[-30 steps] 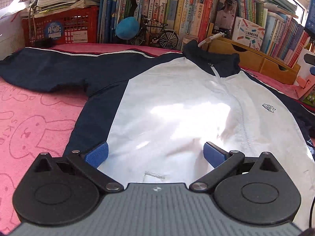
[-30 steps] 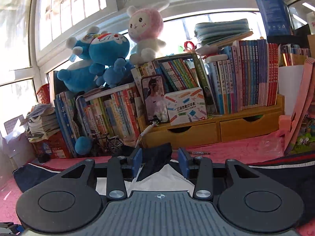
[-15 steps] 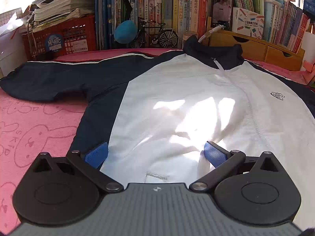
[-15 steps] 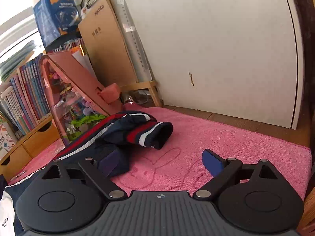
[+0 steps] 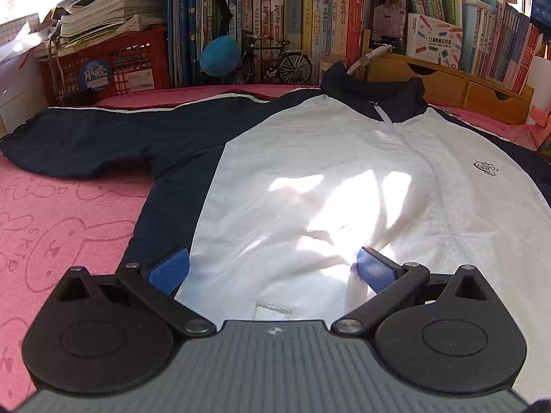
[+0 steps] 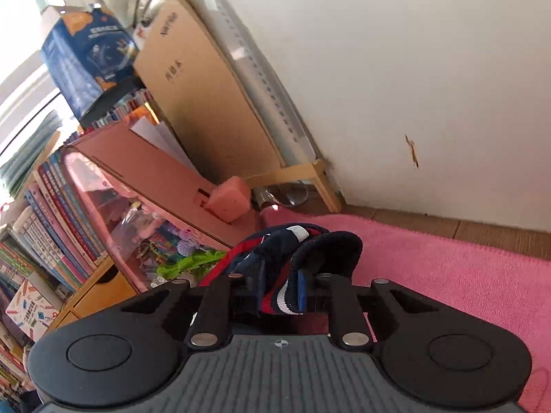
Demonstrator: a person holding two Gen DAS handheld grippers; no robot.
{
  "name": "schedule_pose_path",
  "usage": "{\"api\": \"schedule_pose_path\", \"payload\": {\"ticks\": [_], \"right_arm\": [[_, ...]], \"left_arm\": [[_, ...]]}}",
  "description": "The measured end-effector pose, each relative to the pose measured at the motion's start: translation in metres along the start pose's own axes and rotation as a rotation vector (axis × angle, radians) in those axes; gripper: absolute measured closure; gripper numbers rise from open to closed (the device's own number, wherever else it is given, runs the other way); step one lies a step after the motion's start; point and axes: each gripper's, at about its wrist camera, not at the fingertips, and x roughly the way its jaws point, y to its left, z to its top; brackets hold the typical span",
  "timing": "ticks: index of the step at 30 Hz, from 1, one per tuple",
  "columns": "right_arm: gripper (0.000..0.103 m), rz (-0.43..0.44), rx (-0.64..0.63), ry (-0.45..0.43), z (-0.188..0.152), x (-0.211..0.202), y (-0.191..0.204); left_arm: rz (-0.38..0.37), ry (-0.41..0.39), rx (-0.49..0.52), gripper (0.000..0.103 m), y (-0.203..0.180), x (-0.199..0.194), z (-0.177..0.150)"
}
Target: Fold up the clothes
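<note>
On the pink cloth (image 5: 62,227), the jacket (image 5: 310,179) is lying spread flat, front up. Left tongs (image 5: 272,268) are resting spread apart on its near hem. Right tongs (image 6: 275,296) are clamping its cuff (image 6: 310,251).

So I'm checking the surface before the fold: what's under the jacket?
A pink towel with rabbit outlines lies under the jacket, showing to its left and behind the collar. Whatever sits beneath the jacket's body is covered.
</note>
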Motion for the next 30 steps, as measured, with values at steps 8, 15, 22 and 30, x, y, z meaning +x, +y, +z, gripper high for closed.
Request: {"api": "schedule_pose_path", "payload": {"ticks": [8,15,22,30], "right_arm": [[0.097,0.295,-0.370,0.008,-0.033,-0.019,0.177],[0.095,0.691,-0.554,0.386,-0.164,-0.007,0.342],[0.018,0.835,-0.617,0.488,-0.198,-0.041,0.342],[0.008,0.616,-0.598,0.320,-0.156,-0.060,0.235]], "left_arm": [[-0.016,-0.009,-0.020,0.000,0.004,-0.001,0.000],[-0.057,-0.032,-0.071,0.000,0.013,-0.004,-0.002],[-0.071,-0.039,-0.087,0.000,0.016,-0.005,-0.002],[-0.086,-0.030,-0.087,0.000,0.019,-0.005,-0.001]]}}
